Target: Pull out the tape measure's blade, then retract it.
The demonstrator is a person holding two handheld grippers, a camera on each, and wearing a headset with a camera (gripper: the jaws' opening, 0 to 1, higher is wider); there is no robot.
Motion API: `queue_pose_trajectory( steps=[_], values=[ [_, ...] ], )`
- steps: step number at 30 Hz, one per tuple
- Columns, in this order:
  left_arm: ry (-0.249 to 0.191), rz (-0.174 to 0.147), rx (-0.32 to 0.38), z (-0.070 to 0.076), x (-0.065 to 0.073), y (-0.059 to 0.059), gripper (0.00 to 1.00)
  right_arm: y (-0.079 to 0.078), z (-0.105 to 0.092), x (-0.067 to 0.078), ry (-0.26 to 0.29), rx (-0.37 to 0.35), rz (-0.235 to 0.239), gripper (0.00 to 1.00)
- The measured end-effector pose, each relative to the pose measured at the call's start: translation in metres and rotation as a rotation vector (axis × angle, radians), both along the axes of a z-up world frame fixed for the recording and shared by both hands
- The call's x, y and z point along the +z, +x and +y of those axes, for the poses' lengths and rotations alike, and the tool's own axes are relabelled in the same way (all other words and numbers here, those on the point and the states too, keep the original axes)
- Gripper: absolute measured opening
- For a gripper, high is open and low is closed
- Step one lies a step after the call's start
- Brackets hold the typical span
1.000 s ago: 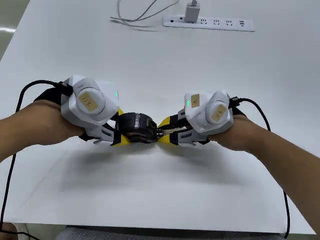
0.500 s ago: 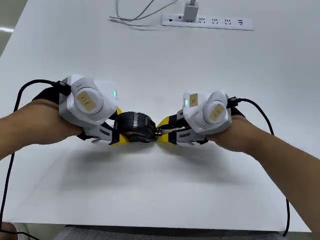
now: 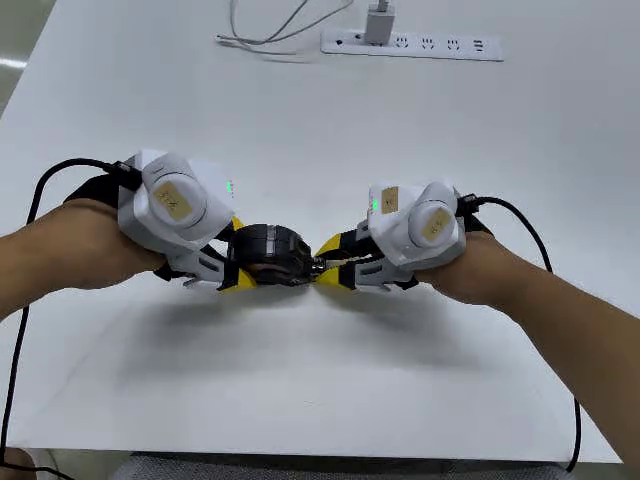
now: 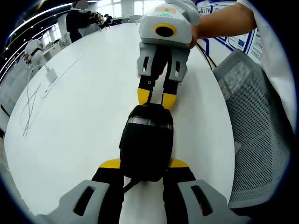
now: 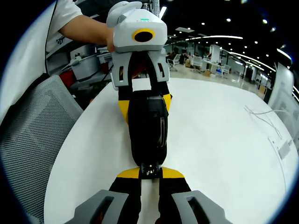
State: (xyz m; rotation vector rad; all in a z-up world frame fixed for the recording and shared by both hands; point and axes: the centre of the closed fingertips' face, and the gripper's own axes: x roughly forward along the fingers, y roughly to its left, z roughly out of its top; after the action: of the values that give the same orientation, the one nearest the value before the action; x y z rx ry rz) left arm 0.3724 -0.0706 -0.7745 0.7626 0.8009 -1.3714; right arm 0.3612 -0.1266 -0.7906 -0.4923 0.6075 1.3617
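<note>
White smooth matte surface (image 3: 330,380). Grey mesh chair (image 4: 254,121) at its edge. White oblong power strip (image 3: 410,44) at far side, white plug (image 3: 380,20) seated in it. Left claw (image 3: 240,256), white plastic shell with black jaws and yellow tips, clamps black rounded tape measure (image 3: 268,255) by its sides. Case sits at near middle of surface, between both claws. Right claw (image 3: 326,264), same build, pinched closed on small metal blade tip (image 5: 149,170) at case mouth; blade barely out.
</note>
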Motion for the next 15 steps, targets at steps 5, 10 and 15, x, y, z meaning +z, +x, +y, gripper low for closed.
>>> queue_pose_trajectory(
  steps=[5, 10, 15],
  values=[
    [-0.003, -0.004, -0.017, 0.0, 0.0, -0.001, 0.27, -0.004, -0.001, -0.001, -0.005, 0.01, -0.005, 0.09],
    [-0.004, 0.003, -0.011, 0.0, 0.0, -0.001, 0.27, -0.004, -0.013, -0.002, -0.008, -0.001, -0.005, 0.09],
    [0.004, 0.001, -0.019, 0.0, -0.001, -0.001, 0.27, -0.005, -0.02, -0.001, -0.013, -0.009, -0.009, 0.09]
  ],
)
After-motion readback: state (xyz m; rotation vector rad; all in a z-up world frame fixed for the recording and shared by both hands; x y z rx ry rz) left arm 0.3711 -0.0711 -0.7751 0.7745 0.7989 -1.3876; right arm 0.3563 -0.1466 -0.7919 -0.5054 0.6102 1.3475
